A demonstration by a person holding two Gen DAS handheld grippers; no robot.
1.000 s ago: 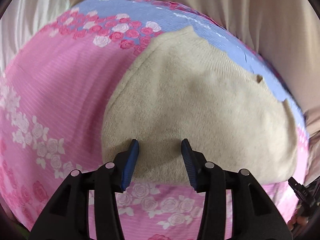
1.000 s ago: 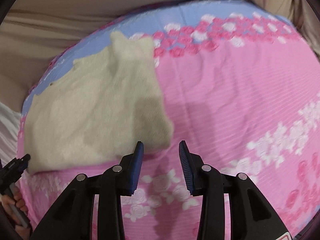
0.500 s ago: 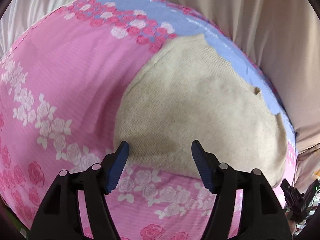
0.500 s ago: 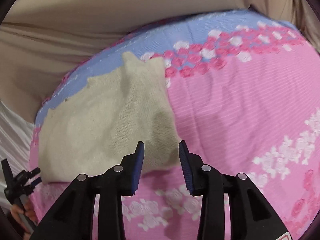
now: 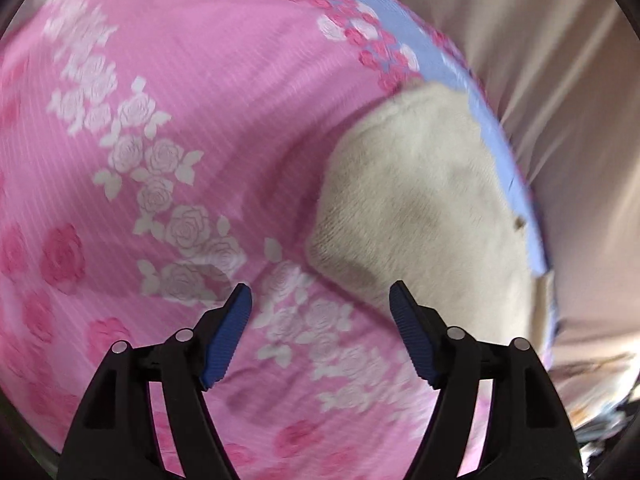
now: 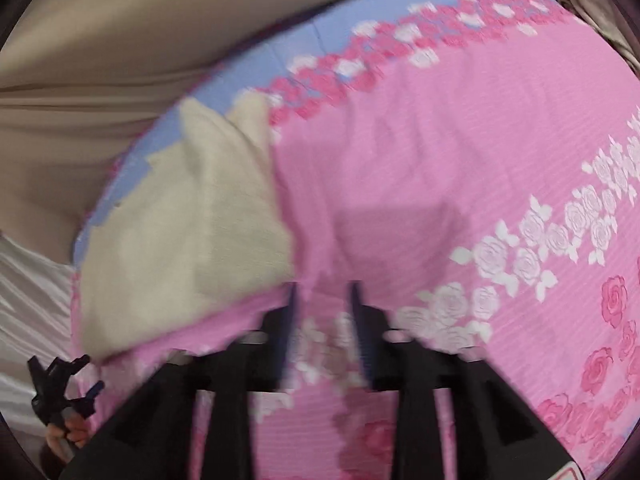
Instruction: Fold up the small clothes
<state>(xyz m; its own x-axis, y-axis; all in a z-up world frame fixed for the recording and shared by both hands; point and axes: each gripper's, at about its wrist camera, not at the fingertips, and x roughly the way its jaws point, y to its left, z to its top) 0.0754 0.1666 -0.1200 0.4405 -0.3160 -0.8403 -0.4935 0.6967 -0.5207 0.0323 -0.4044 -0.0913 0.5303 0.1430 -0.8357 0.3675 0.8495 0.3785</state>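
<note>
A folded cream knit garment [image 5: 424, 216] lies flat on the pink rose-print sheet [image 5: 192, 92], near its blue border. In the right wrist view the garment [image 6: 188, 248] sits at the left. My left gripper [image 5: 320, 300] is open wide and empty, over the sheet just left of the garment's near corner. My right gripper [image 6: 322, 292] is open with a narrower gap, empty, over the sheet just right of the garment's near edge. The right view is blurred.
Beige cloth [image 5: 560, 80] hangs behind the sheet's blue border [image 6: 208, 96]. White cloth [image 6: 28, 292] lies at the left. The left gripper held in a hand [image 6: 64, 400] shows at the lower left of the right wrist view.
Both grippers have pulled back and off the garment. The left one swung left and opened wider; the right one shifted right. The garment stays put.
</note>
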